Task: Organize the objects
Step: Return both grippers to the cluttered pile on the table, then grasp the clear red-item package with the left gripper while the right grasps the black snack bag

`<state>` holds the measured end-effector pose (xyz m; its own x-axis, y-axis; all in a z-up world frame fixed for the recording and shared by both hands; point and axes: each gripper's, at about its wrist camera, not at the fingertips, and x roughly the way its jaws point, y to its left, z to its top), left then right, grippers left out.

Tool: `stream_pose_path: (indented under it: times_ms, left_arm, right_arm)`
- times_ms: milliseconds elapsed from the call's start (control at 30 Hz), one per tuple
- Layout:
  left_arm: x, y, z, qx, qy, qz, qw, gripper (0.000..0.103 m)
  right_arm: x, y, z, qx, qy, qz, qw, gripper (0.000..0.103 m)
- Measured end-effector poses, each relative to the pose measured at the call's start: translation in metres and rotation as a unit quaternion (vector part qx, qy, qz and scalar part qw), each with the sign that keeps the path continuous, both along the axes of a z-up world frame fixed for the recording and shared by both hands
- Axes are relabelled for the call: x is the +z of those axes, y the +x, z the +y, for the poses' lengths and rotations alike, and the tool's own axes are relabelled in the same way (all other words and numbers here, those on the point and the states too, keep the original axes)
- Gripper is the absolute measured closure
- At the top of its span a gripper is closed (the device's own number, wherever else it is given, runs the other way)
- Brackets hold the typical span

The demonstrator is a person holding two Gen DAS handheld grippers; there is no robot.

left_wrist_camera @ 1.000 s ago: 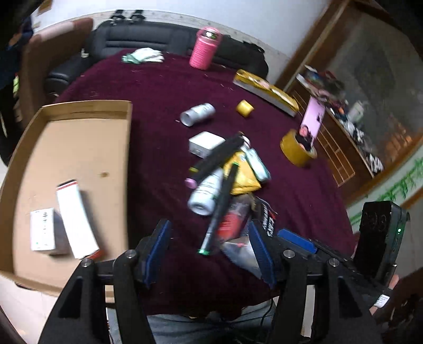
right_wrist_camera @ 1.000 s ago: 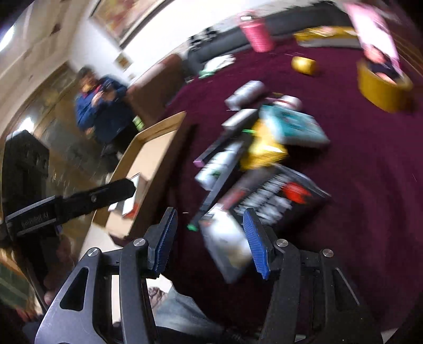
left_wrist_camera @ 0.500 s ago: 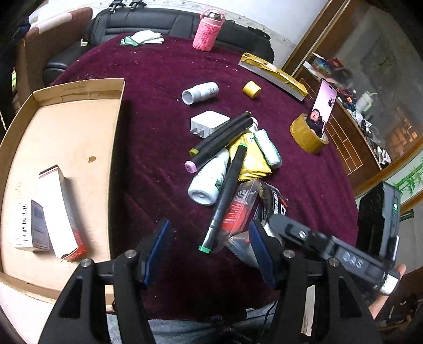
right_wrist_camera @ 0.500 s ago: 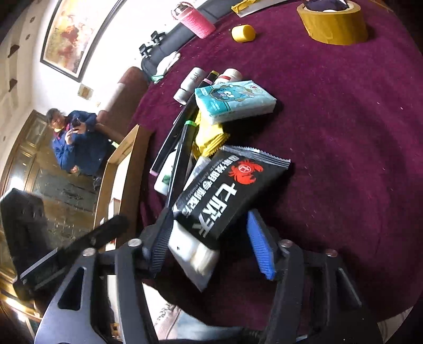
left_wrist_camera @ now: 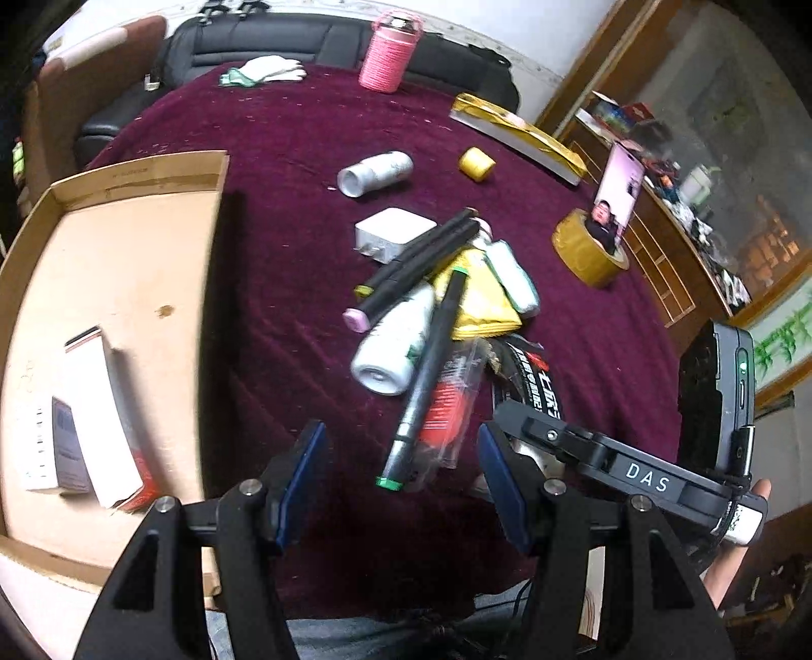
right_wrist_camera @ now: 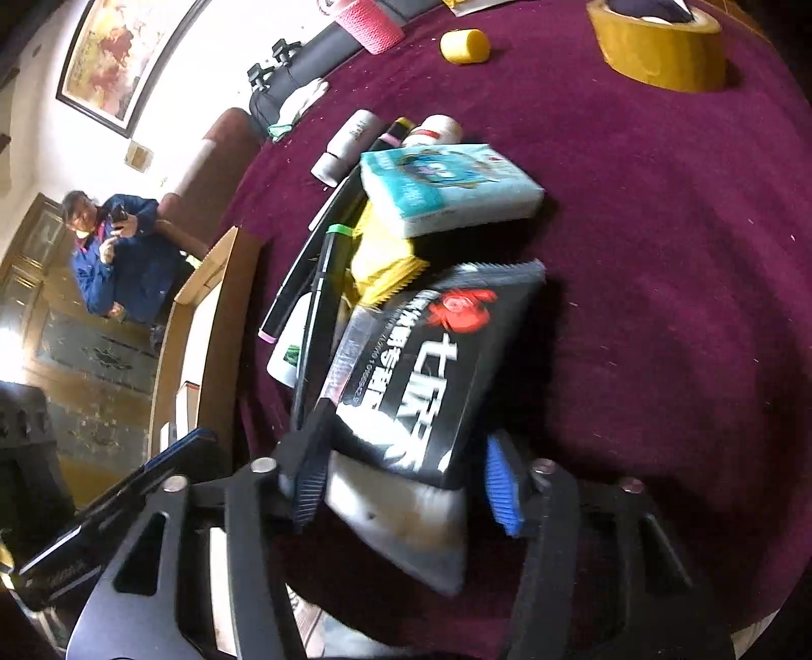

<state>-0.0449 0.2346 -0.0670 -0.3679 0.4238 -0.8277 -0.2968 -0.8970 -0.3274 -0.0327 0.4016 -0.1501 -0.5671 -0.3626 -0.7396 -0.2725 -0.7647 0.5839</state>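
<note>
Most of what I see is a maroon tablecloth (left_wrist_camera: 284, 243) strewn with clutter, a cardboard tray (left_wrist_camera: 127, 264) at its left edge, a black sofa (left_wrist_camera: 264, 40) and wooden cabinets (left_wrist_camera: 675, 264) beyond. My left gripper (left_wrist_camera: 401, 482) hangs spread, empty, above the green-tipped marker (left_wrist_camera: 431, 365). My right gripper (right_wrist_camera: 406, 472) is closing around the black snack packet (right_wrist_camera: 431, 365), not yet pinching it.

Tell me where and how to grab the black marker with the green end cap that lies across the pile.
Grip the black marker near its green-capped end, across the barrel. That end points toward the left gripper and overhangs the pile's near edge; the far end lies among the yellow packet and white bottle. Come in from the near side, probably with pads either side of the barrel.
</note>
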Motion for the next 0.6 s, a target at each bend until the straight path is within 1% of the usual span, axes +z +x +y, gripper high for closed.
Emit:
stream_pose_path:
  times_ms: [33,100,167,267,400,533,600]
  left_arm:
    - [-0.001,0.000,0.004,-0.006,-0.001,-0.001,1.0000,0.042]
    - [-0.003,0.001,0.016,-0.024,-0.005,-0.002,0.9997,0.042]
    - [-0.005,0.003,0.030,-0.047,-0.017,0.003,0.9987,0.042]
    - [-0.006,0.006,0.051,-0.080,-0.045,0.020,0.9956,0.042]
    - [-0.010,0.011,0.074,-0.121,-0.071,0.039,0.9893,0.042]
    - [-0.025,0.002,0.084,-0.128,-0.082,0.018,0.9881,0.042]
    - [-0.030,0.001,0.090,-0.139,-0.096,0.023,0.9853,0.044]
  right_arm:
    - [0.000,0.004,0.005,-0.002,-0.002,0.000,1.000,0.058]
    - [0.001,0.014,0.015,-0.014,0.002,-0.001,1.000,0.060]
    - [0.005,0.021,0.021,-0.022,0.015,0.001,1.000,0.063]
    - [0.007,0.031,0.031,-0.039,0.029,0.003,0.999,0.063]
    - [0.006,0.035,0.041,-0.037,0.021,0.011,0.999,0.063]
    - [0.006,0.036,0.042,-0.030,0.020,0.018,0.999,0.063]
    - [0.006,0.036,0.043,-0.025,0.020,0.022,0.999,0.063]
